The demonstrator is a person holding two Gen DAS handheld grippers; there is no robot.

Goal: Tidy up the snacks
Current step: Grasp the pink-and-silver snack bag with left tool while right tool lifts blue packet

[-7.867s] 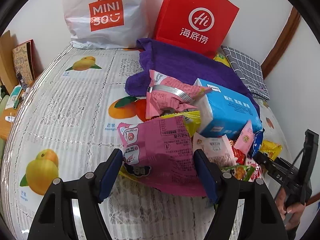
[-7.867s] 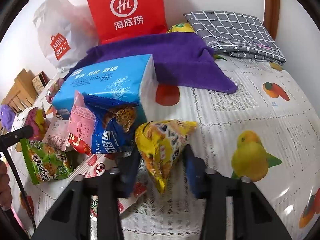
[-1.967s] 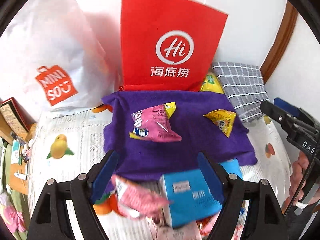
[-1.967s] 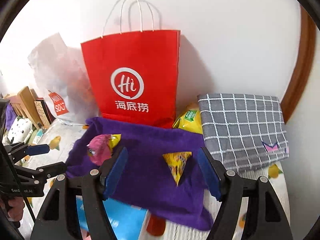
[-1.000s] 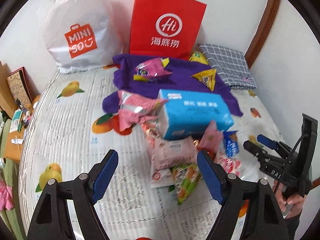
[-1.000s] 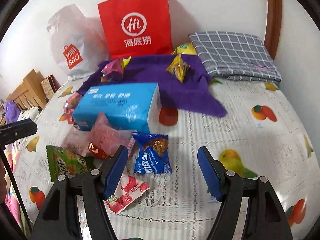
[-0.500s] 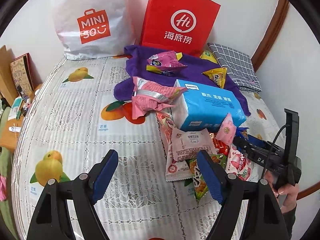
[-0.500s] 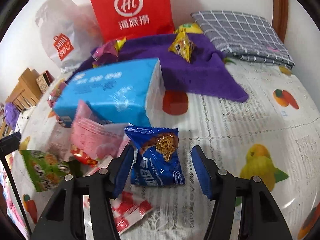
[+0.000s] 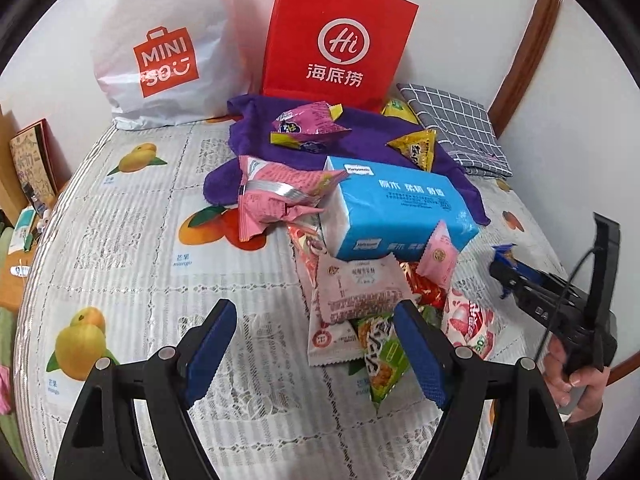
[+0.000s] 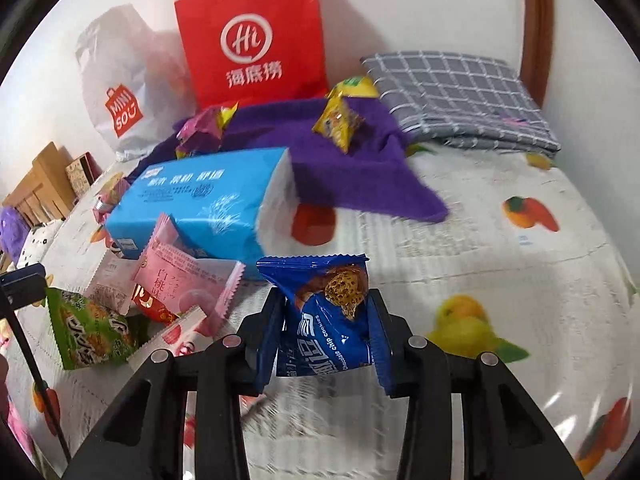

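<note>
My right gripper point(image 10: 326, 320) is shut on a blue cookie packet point(image 10: 324, 312) and holds it just above the bed; it also shows at the right of the left wrist view point(image 9: 505, 270). My left gripper point(image 9: 316, 344) is open and empty above a pile of snack packets: a pale pink packet point(image 9: 356, 284), a green packet point(image 9: 380, 356), a small pink packet point(image 9: 438, 254). A purple towel point(image 9: 360, 132) at the back holds a pink packet point(image 9: 308, 124) and a yellow triangular packet point(image 9: 416, 148).
A blue tissue pack point(image 9: 396, 208) lies beside the pile, with a crumpled pink bag point(image 9: 280, 196) to its left. A red paper bag point(image 9: 340, 36) and a white plastic bag point(image 9: 160, 52) stand against the wall. A folded grey checked cloth point(image 9: 456, 128) lies at the back right.
My right gripper has closed on the blue cookie packet and lifted it slightly. My left gripper has come lower and nearer to the snack pile, still open.
</note>
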